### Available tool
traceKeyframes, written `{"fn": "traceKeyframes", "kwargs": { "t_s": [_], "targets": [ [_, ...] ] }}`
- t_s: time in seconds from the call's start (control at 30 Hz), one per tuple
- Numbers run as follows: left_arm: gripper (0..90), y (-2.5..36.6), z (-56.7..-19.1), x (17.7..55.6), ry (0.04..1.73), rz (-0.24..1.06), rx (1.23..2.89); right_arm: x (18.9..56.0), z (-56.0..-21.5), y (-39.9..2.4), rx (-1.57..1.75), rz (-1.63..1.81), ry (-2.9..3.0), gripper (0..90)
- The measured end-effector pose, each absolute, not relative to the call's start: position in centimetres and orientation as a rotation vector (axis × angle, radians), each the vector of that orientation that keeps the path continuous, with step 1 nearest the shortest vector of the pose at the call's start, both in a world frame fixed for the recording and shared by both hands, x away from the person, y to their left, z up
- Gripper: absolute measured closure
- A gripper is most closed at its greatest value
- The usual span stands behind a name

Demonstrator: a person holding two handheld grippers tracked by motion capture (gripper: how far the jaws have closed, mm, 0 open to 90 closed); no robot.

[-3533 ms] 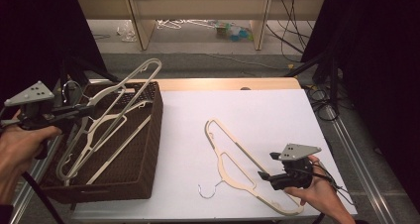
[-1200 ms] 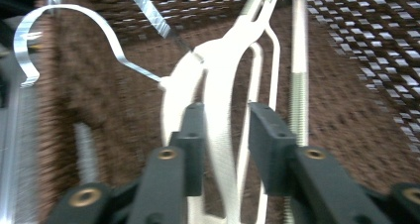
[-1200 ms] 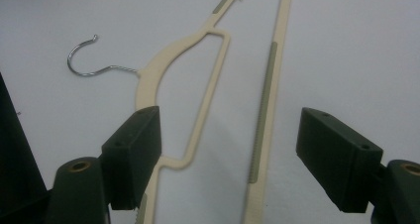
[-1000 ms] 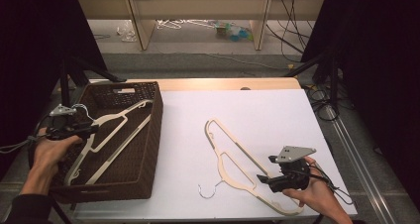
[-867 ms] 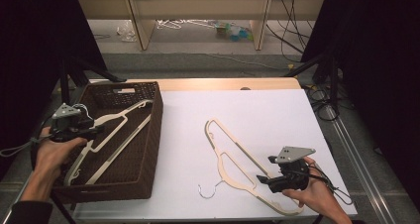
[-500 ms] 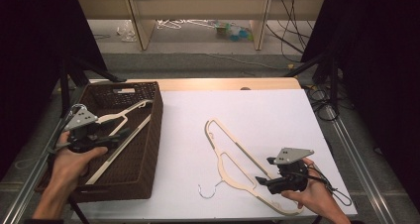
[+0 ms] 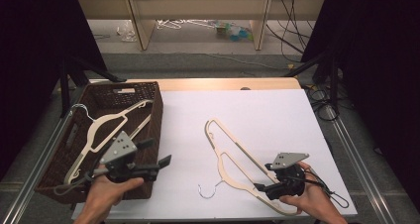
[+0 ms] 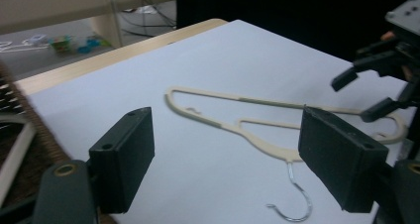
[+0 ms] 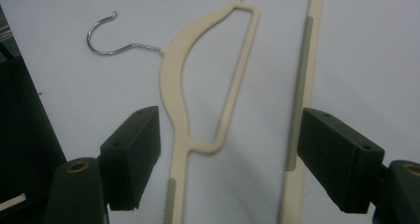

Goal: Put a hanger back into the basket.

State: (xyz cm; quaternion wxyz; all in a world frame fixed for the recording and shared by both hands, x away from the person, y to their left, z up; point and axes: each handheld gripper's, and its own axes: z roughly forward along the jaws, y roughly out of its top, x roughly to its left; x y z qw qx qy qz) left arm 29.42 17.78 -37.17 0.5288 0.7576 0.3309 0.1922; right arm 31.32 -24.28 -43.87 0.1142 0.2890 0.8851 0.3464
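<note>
The cream hanger (image 7: pixel 236 160) lies flat on the white bench (image 7: pixel 277 115), right of the wicker basket (image 7: pixel 153 110). The left tongs (image 7: pixel 159 153), just opened and empty, are best brought to its near arm while the right tongs (image 7: pixel 261 188), spread apart, straddle its far end.

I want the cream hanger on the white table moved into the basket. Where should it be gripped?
Probably the thin bottom bar of the hanger, taken from above. It lies flat on the table, and the right gripper hovers open over that end, with the bar between its jaws.
</note>
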Motion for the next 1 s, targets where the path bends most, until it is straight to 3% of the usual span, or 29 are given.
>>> {"fn": "traceKeyframes", "kwargs": {
  "t_s": [0.33, 0.5, 1.0],
  "targets": [
    [17.9, 15.2, -40.8, 27.6, 0.745, 0.489, 1.802, 31.1, -44.2, -24.2, 0.861, 1.033, 2.606, 24.6],
    [17.7, 14.6, -41.6, 27.3, 0.733, 0.507, 1.821, 30.9, -44.1, -24.1, 0.843, 1.022, 2.635, 21.0],
    [18.7, 14.3, -42.9, 27.0, 0.741, 0.538, 1.857, 30.6, -44.6, -23.7, 0.827, 0.925, 2.710, 23.9]
  ]
}}
